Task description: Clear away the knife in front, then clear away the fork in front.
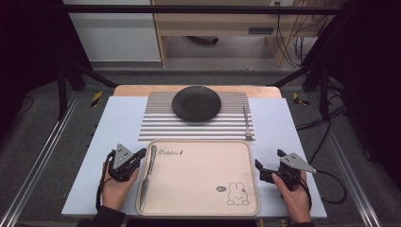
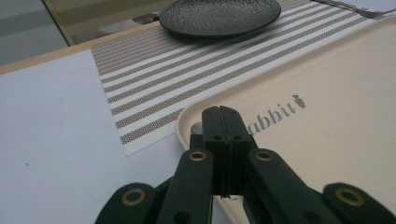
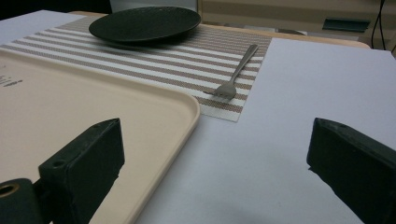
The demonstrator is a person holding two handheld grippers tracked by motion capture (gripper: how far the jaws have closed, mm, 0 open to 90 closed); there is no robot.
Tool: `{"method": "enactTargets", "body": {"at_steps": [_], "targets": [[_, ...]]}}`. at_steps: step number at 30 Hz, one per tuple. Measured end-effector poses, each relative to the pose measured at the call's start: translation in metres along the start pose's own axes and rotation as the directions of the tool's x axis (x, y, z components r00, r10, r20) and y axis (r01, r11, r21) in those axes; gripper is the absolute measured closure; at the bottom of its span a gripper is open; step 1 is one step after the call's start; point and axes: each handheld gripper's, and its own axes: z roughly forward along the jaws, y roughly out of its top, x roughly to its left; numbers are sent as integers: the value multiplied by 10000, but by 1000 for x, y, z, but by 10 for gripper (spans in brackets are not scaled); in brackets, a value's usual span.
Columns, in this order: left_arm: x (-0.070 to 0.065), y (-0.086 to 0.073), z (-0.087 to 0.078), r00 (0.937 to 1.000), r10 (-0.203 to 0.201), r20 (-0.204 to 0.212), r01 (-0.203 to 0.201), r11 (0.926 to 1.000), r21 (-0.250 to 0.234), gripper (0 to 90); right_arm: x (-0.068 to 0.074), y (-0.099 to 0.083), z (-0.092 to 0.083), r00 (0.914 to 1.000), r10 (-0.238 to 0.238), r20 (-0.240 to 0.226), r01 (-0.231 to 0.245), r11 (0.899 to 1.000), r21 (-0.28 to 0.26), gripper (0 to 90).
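A beige tray with a rabbit drawing lies at the front of the table. A silver knife rests lengthwise along its left side. Behind it, a black plate sits on a striped placemat, with a fork on the mat's right edge. My left gripper sits at the tray's left rim, its jaws pressed flat together over the tray's near corner, tips beside the knife's far end. My right gripper stands open just right of the tray, nothing between its jaws.
The white table board has bare room on both sides of the tray. Dark frame rails run along the table's left and right. The plate and fork lie ahead of the right gripper. Cables trail on the floor at right.
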Motion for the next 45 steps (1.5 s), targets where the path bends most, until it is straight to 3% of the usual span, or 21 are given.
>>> {"method": "enactTargets", "body": {"at_steps": [2, 9, 11, 13, 16, 27, 32, 45], "targets": [[0, 0, -1, 10000, 14, -78, -15, 10000, -48, 880, 0, 0, 0, 10000, 42, -13, -42, 10000, 0, 41], [-3, -2, -5, 9988, -301, -377, 283, 9985, -476, 439, 7, 2, 5, 9999, 60, -140, -58, 9999, 143, 45], [-3, -3, -5, 9989, -335, -325, 314, 9976, -620, 361, 11, 5, 8, 9994, 177, -308, -171, 9997, 185, 48], [-2, -3, -5, 9990, -372, -242, 352, 9965, -753, 290, 17, 9, 12, 9998, 92, -169, -86, 9994, 337, 57], [0, -4, -7, 9978, -637, -205, 618, 9944, -858, 179, 23, 18, 20, 9995, 173, -253, -159, 9984, 546, 59], [6, -14, -32, 9933, -1066, -440, 1001, 9865, -1292, 101, 30, 69, 65, 9966, -387, -723, 479, 9905, 1290, 105], [12, -15, -32, 9896, -1282, -650, 1177, 9824, -1447, 97, 26, 90, 89, 9944, -437, -964, 587, 9857, 1581, 114], [17, -18, -31, 9874, -1342, -834, 1210, 9817, -1468, 67, -10, 106, 146, 9977, 355, -582, -238, 9814, 1904, 155]]}}
